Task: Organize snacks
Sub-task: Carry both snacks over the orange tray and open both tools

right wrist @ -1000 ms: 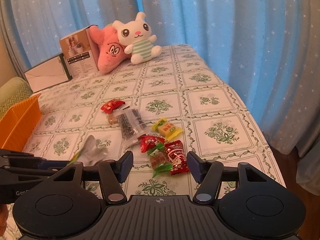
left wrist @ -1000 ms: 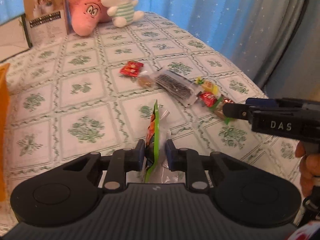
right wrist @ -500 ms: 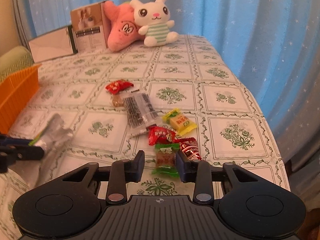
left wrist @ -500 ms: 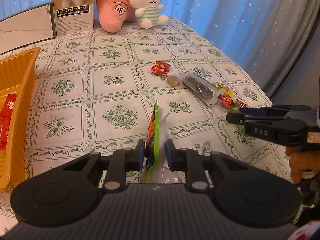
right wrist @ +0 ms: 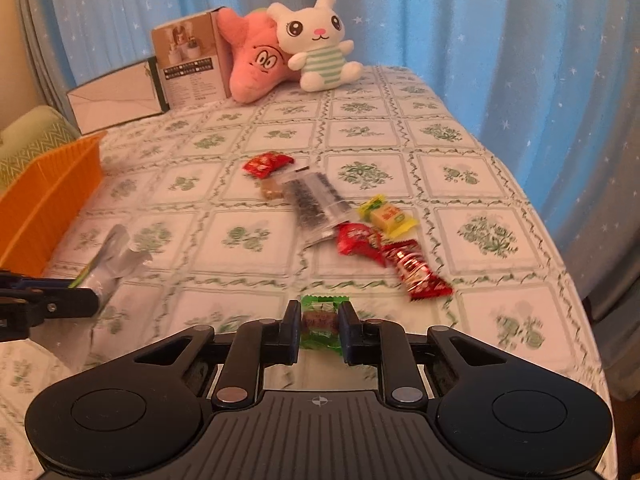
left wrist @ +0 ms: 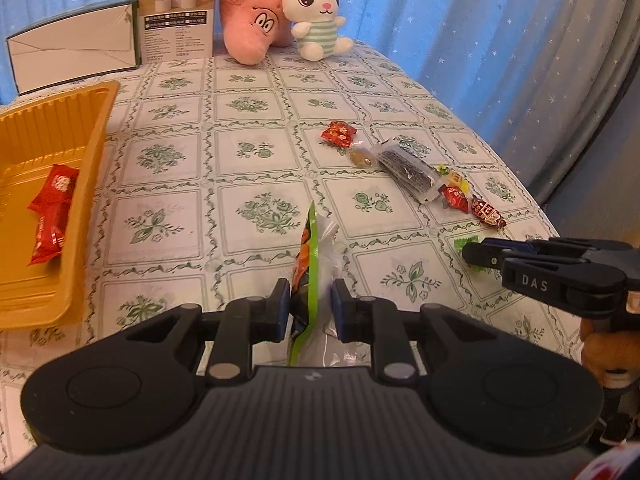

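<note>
My left gripper (left wrist: 308, 304) is shut on a green-edged silver snack pouch (left wrist: 311, 248), held upright on its edge above the tablecloth. The orange tray (left wrist: 92, 152) lies to its left with a red packet (left wrist: 50, 212) inside. My right gripper (right wrist: 320, 320) is shut on a green-wrapped candy (right wrist: 320, 305), just off the cloth in front of the loose pile. That pile holds a dark seed packet (right wrist: 316, 204), a yellow candy (right wrist: 388, 216) and red candies (right wrist: 418, 274). In the left wrist view the right gripper (left wrist: 472, 254) sits at the right.
A pink plush (left wrist: 252, 28), a white rabbit plush (left wrist: 316, 20) and two boxes (left wrist: 176, 12) stand along the back of the table. The table's rounded edge (right wrist: 560, 264) drops off at the right before blue curtains. A green cushion (right wrist: 32, 144) lies behind the tray.
My right gripper's jaws have closed on the green candy and pulled it back from the pile. My left gripper has carried the pouch leftward, bringing the orange tray into its view.
</note>
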